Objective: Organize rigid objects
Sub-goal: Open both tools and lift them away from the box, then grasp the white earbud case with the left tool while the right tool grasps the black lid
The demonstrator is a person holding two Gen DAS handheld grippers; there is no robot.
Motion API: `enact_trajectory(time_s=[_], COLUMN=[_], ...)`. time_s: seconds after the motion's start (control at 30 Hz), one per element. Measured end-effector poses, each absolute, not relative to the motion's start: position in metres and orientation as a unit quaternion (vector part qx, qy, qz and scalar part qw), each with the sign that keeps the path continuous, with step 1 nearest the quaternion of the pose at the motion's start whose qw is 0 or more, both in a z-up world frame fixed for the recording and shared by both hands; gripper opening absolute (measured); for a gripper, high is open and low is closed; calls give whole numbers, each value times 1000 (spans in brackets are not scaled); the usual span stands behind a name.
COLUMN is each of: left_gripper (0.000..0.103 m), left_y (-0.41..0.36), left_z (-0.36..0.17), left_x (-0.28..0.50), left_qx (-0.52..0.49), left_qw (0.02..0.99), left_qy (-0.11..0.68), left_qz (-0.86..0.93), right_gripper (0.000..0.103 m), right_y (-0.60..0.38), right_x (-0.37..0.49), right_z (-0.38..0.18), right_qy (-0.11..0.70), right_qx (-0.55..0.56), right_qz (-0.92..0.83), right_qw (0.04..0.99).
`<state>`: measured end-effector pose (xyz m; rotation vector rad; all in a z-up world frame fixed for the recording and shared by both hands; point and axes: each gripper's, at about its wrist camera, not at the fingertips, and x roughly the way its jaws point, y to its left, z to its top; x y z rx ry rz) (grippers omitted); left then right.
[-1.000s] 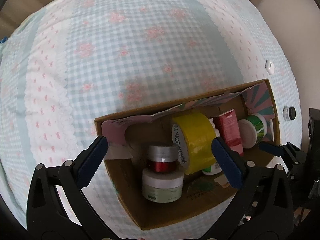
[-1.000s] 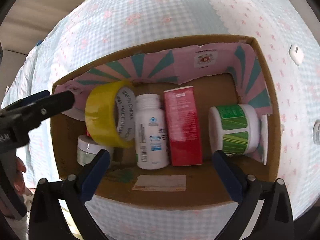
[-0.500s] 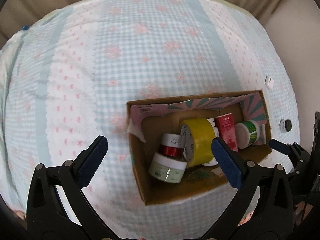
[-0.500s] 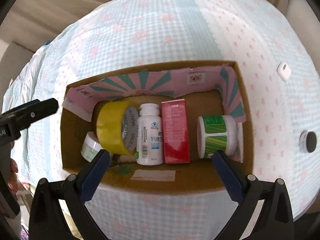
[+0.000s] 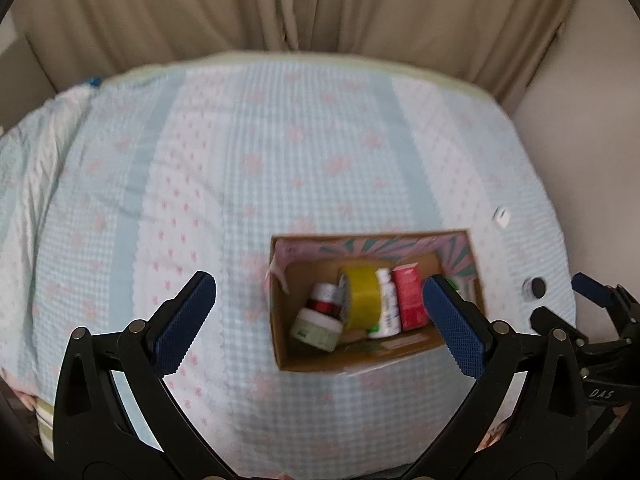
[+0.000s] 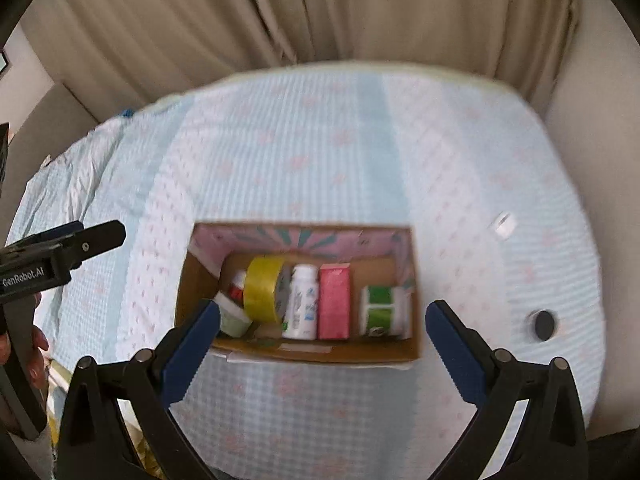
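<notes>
Both grippers, left gripper [image 5: 320, 322] and right gripper [image 6: 322, 338], gape empty above the blurred cardboard box [image 6: 304, 354], its jars seemingly half hidden.

Cardboard box [image 6: 320, 354] on bedsheet [image 6: 280, 152]; inside, left to right: 2 jars [image 6: 232, 316], tape roll [image 6: 262, 294], bottle [image 6: 302, 302], carton [image 6: 334, 302], tub [image 6: 384, 310].

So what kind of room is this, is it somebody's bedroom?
Probably a bedroom. The cardboard box of bottles and tape sits on what looks like a bed with a blue checked floral bedsheet, and long beige curtains hang right behind it. So most likely a home, not a workshop.
</notes>
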<state>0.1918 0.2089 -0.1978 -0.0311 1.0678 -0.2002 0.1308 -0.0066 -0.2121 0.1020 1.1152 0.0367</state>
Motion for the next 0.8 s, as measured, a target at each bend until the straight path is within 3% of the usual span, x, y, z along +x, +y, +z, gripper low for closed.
enact_trajectory(time_s=[0.33,0.8], left_gripper=[103,103], left_y=[135,-78], left_z=[-142,-166], left_x=[185,213], left_qx=[33,101], left_qw=[884,876], left_qy=[447,438], left_qz=[-131,-174], right_gripper=[102,102], right_y=[-80,-246], right_x=[91,51], right_z=[-147,-181], right_qy=[484,500], right_qx=[66,91], right_qz=[-87,-161], right_qw=[868,846])
